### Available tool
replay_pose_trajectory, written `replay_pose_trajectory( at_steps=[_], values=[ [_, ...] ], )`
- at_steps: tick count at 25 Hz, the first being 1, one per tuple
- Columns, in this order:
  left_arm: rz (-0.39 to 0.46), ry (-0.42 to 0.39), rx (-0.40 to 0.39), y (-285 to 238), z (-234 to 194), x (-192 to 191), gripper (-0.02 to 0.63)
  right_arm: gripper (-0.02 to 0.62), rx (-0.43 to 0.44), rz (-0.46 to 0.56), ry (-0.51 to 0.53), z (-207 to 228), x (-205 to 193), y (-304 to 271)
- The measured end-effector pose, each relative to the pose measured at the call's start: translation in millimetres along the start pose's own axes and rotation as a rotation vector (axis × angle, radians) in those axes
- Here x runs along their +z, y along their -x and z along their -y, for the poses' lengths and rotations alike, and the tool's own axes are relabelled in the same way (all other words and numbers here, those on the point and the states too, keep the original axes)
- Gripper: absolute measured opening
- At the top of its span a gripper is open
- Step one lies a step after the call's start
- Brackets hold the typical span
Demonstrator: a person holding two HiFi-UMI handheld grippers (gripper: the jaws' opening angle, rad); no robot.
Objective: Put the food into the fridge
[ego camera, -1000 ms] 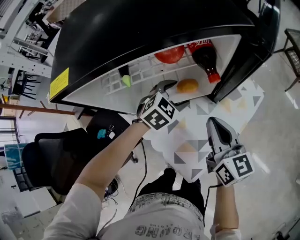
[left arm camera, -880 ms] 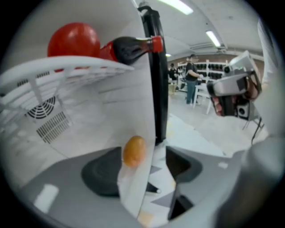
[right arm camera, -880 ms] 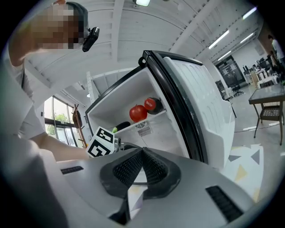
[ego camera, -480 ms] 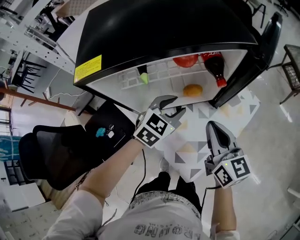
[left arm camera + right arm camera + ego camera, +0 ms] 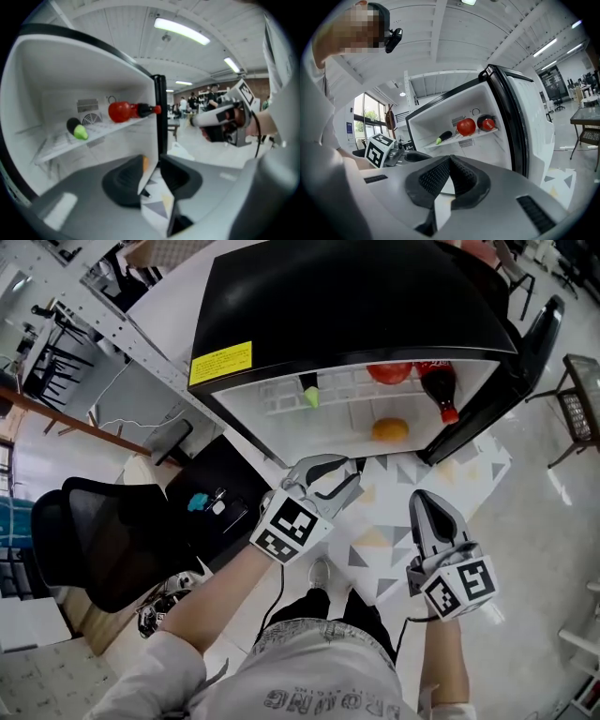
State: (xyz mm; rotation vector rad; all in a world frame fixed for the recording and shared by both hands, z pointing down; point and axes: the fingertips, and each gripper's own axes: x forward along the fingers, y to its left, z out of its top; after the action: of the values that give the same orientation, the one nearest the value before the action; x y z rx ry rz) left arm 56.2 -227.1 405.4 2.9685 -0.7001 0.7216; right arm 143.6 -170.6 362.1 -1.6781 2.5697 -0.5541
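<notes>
left gripper jaws have just been closing, narrowly apart, empty; right gripper jaws together.

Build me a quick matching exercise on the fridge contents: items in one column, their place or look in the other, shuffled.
Items:
1. orange
2. tomato
3. bottle
4. green-tipped vegetable

Descriptions:
A. left end of the wire shelf in the head view
B. dark, red cap, lying at the shelf's right end
C. alone on the fridge floor, below the shelf
D. round and red, on the shelf beside the bottle

Pairs: 1-C, 2-D, 3-B, 4-A
</notes>
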Motion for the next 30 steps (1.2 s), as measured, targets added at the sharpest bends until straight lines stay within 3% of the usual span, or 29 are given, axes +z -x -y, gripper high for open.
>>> replay_pose_trajectory(
  at_steps=[5,15,30],
  values=[
    [0.039,-0.022,0.026,27.4,2.0,11.6,0.094,0.002,0.0,-0.01,0.015,-9.8,-0.2,2.5],
    [0.13,0.097,0.074,69.7,1.3,4.1,0.04,0.002,-0.001,-0.02,0.041,-30.8,5.4,3.3],
    [0.168,0.15,0.12,110.7,-6.3,-6.7,0.008,0.002,0.033,-0.025,0.075,-66.9,8.8,-5.3]
  ],
)
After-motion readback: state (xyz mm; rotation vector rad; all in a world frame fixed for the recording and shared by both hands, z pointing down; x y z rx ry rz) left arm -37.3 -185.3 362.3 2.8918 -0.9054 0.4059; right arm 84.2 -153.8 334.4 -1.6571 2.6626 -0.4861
